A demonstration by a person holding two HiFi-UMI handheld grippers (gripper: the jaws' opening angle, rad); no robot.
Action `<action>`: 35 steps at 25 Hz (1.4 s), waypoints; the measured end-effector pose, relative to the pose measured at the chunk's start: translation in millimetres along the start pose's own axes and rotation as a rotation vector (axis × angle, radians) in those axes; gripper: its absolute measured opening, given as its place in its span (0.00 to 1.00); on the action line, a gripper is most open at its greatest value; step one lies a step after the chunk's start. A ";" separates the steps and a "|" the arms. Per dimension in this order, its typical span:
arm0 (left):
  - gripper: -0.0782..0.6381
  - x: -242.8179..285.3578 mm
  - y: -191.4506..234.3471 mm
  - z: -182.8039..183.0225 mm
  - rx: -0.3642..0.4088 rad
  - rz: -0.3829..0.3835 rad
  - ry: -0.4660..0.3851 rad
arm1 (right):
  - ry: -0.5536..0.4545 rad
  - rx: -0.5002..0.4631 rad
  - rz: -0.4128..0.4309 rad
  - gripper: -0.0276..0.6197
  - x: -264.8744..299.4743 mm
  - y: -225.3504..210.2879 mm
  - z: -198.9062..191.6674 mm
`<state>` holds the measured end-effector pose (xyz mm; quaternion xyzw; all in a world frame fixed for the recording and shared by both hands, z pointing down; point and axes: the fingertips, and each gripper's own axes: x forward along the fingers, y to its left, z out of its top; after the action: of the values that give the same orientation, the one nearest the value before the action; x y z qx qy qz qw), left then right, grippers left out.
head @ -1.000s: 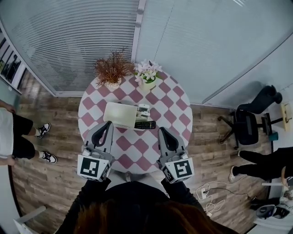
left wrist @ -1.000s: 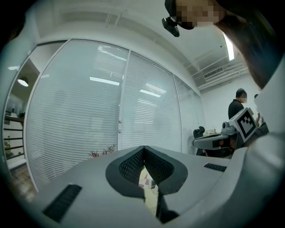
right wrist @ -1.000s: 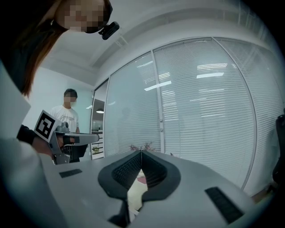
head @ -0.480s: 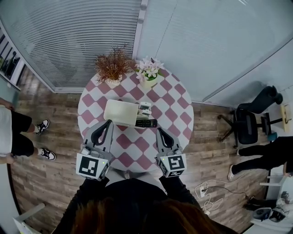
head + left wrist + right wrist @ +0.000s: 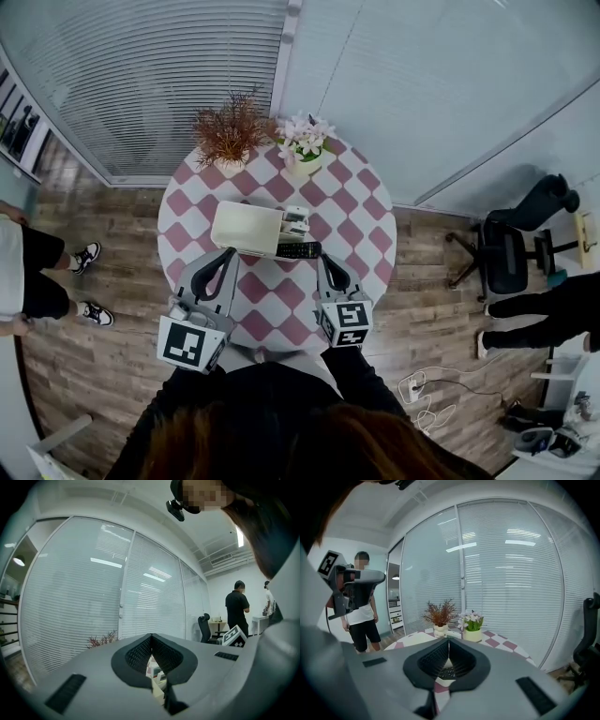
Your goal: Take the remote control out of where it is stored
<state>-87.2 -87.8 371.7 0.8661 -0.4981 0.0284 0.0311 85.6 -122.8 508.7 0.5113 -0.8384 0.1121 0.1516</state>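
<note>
The right claw (image 5: 328,263) has advanced toward the remote control (image 5: 298,250), which lies on the worktop (image 5: 272,305) beside a white box (image 5: 246,229). It and the left claw (image 5: 226,255) are pressed together; unopened, it would likely shove the remote.

Table (image 5: 361,230) — pink-and-white checked cover, matt, looks like cloth. Floor (image 5: 103,366): wood-grain planks, dull sheen. Left gripper (image 5: 151,636) and right gripper (image 5: 448,641): smooth matt grey plastic shells — black pads (image 5: 433,660) finely ribbed. Remote control (image 5: 298,250): black plastic.
</note>
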 end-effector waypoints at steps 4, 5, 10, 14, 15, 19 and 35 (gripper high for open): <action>0.12 1.2 -3.1 2.9 0.008 -0.011 -0.006 | 0.020 0.027 -0.010 0.06 9.6 -3.3 -16.5; 0.12 0.8 -1.0 1.3 0.009 0.000 0.010 | 0.025 0.032 -0.012 0.06 11.2 -3.6 -20.0; 0.12 -1.7 3.8 -3.0 0.007 0.019 0.032 | 0.042 0.065 -0.021 0.06 16.7 -6.3 -34.1; 0.12 -1.8 4.7 -3.2 0.002 0.020 0.021 | 0.037 0.069 -0.026 0.06 18.9 -9.5 -37.9; 0.12 -1.8 4.6 -3.9 0.003 0.017 0.020 | 0.036 0.068 -0.026 0.06 19.5 -9.8 -39.1; 0.12 -3.2 7.3 -8.7 0.002 0.029 0.039 | 0.050 0.083 -0.027 0.08 22.2 -10.9 -48.9; 0.12 -1.9 8.9 -5.1 0.012 0.046 0.022 | 0.140 0.135 -0.020 0.34 50.5 -21.9 -82.4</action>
<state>-96.0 -90.2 376.8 0.8541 -0.5175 0.0415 0.0308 94.8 -146.0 604.5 0.5197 -0.8112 0.2022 0.1759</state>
